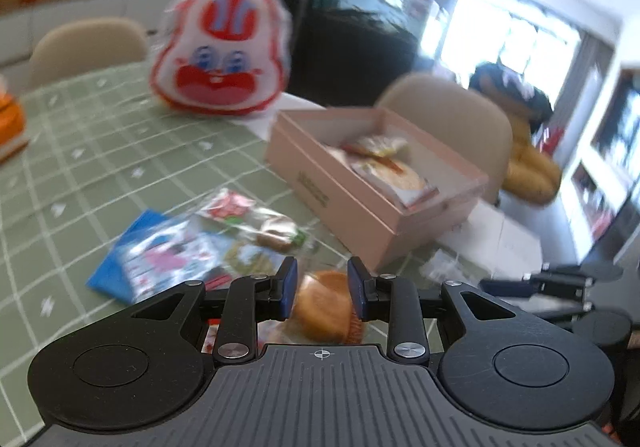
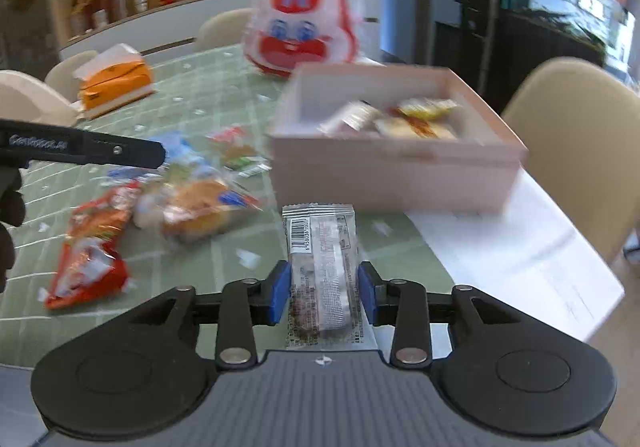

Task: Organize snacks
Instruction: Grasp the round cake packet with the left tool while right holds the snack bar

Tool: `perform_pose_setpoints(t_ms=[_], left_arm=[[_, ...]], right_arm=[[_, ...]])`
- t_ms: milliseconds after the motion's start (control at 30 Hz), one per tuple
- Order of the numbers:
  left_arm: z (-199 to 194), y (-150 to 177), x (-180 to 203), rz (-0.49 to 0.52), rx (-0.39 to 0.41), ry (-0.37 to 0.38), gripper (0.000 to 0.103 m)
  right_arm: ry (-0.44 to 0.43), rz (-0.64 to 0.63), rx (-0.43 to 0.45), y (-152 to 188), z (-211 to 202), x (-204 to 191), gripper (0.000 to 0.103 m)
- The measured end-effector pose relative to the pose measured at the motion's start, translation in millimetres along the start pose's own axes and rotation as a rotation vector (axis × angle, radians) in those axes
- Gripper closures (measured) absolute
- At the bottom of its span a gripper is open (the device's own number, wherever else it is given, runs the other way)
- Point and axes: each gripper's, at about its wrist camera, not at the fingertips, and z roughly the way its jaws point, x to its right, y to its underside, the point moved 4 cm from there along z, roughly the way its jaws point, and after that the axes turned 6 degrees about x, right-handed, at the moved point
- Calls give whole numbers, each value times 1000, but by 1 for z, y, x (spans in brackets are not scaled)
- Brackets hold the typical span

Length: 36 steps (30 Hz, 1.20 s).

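Jaws of my right gripper (image 2: 323, 293) are pinching a wrapped snack bar (image 2: 320, 267), pointing lengthwise toward the pink box (image 2: 394, 171) ahead; left gripper (image 1: 322, 294) is straddling a bun (image 1: 326, 305), grip uncertain.

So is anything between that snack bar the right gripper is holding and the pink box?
Nothing visible is. The right gripper grips the snack bar, and the pink box sits straight ahead with only bare green tablecloth between. The loose snacks lie off to the left.
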Motion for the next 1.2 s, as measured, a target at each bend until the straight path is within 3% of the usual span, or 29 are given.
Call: perform_pose_setpoints(t_ms=[67, 200, 300, 367, 467, 567, 667, 1200], left_arm=[[10, 4, 15, 75, -37, -5, 71], [26, 18, 36, 230, -95, -57, 71], [27, 28, 45, 300, -94, -69, 60], [28, 32, 51, 317, -101, -54, 48], [29, 34, 54, 337, -104, -47, 44], [29, 29, 51, 318, -92, -53, 45], [32, 25, 42, 300, -84, -115, 45], [54, 25, 26, 143, -91, -96, 37]], right_arm=[[3, 28, 2, 8, 3, 12, 58], [5, 61, 54, 20, 1, 27, 38], [-24, 99, 78, 22, -1, 34, 35], [-52, 135, 83, 23, -1, 40, 33], [-88, 182, 95, 22, 0, 45, 31], [-115, 217, 106, 22, 0, 47, 30], [-133, 244, 114, 24, -2, 50, 29], [-116, 219, 110, 25, -2, 44, 27]])
